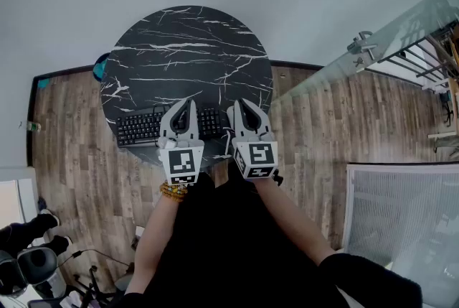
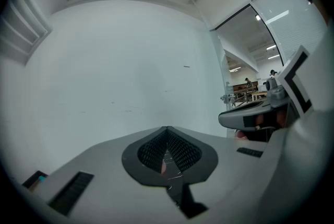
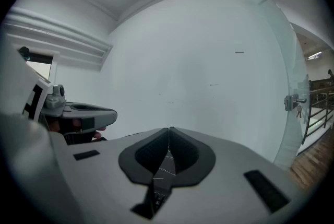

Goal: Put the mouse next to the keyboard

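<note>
A black keyboard (image 1: 140, 127) lies on the near left part of a round black marble table (image 1: 186, 48). No mouse shows in any view. My left gripper (image 1: 188, 104) hovers over the keyboard's right end, and its jaws meet at the tip with nothing between them (image 2: 167, 130). Just to its right is my right gripper (image 1: 240, 104), over the table's near edge. It is shut and empty too (image 3: 168, 130). Through the gap behind its jaws, keyboard keys and marble show. Each gripper view catches the other gripper off to its side.
The table stands against a plain white wall. A glass partition with a metal railing (image 1: 373, 48) runs along the right, and a white panel (image 1: 401, 213) lies on the wood floor (image 1: 72, 177). A teal object (image 1: 100, 68) peeks out behind the table's left edge.
</note>
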`<state>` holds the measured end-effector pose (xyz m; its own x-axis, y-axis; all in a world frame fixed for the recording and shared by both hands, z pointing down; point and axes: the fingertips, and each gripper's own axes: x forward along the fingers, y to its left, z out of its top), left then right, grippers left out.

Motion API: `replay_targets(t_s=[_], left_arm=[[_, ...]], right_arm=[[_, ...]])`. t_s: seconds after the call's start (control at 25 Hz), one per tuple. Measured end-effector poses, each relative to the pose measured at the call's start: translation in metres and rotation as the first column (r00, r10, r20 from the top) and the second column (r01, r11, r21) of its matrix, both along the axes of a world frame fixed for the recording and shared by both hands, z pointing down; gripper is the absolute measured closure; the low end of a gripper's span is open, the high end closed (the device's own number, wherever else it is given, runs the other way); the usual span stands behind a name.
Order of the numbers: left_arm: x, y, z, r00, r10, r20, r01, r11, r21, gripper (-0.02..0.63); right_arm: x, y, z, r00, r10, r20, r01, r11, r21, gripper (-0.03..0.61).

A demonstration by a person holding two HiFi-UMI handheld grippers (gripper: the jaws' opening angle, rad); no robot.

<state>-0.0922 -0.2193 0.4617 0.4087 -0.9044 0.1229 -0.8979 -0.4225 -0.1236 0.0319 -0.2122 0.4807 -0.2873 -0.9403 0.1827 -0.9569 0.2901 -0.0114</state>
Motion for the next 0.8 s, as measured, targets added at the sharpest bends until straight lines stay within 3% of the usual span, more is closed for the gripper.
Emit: replay_targets(t_s=[0.8], left_arm=[[0.003, 0.001, -0.001, 1.0, 0.025, -0.015, -0.025, 1.0, -0.005, 0.6]], right_arm=[[0.037, -0.004, -0.003, 0.999, 0.037, 0.001, -0.037, 0.999, -0.011, 0.549]])
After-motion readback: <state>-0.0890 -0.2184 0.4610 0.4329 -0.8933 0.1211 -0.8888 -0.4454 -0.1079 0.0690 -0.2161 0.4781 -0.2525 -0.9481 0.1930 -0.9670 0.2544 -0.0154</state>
